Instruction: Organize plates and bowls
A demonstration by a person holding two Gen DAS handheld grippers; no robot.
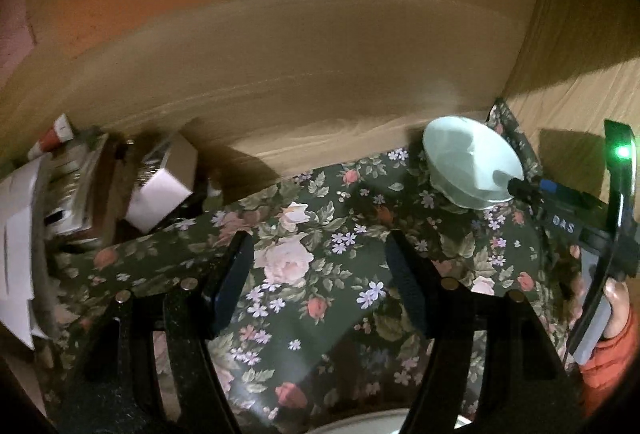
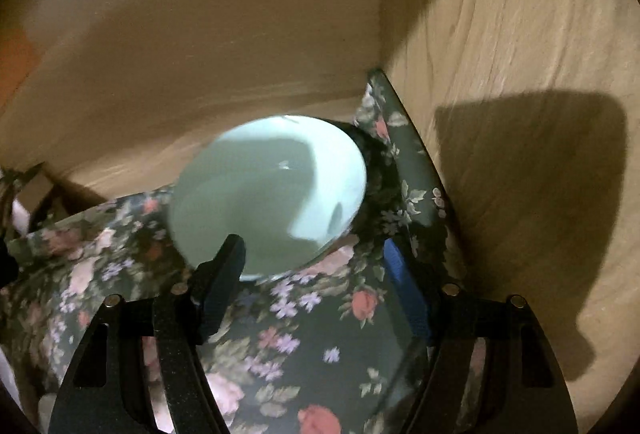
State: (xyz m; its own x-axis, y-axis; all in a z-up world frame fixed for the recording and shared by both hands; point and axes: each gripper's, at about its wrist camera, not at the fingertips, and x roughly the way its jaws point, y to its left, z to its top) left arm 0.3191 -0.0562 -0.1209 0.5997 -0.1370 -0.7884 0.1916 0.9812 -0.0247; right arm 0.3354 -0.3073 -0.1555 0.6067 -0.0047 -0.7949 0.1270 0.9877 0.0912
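1. One floral tablecloth [image 1: 320, 218] covers the table, which sits in a corner where two wooden walls [image 1: 320, 45] meet; everything happens on this cloth.
2. Boxes and papers [image 1: 160, 185] crowd the far left edge of the table, well apart from the work, so they should not get in the way.
3. A pale green bowl [image 2: 268, 189] stands upright near the right corner, close to the walls, empty as far as I can see. A pale curved edge shows at the bottom of the left wrist view; I cannot tell what it is.
4. Right gripper [image 2: 312, 274] has its jaws apart, with the left finger overlapping the bowl's near rim in its own view; from the left wrist view its tip looks to be at the rim, but I cannot tell whether it touches. Nothing is clamped.
5. Left gripper [image 1: 320, 274] hangs over bare cloth, jaws apart, holding nothing.
6. For a good grasp, I judge the right jaws should straddle the near rim, one finger inside and one outside, and close gently, as the glaze is likely slippery and the walls leave little room.
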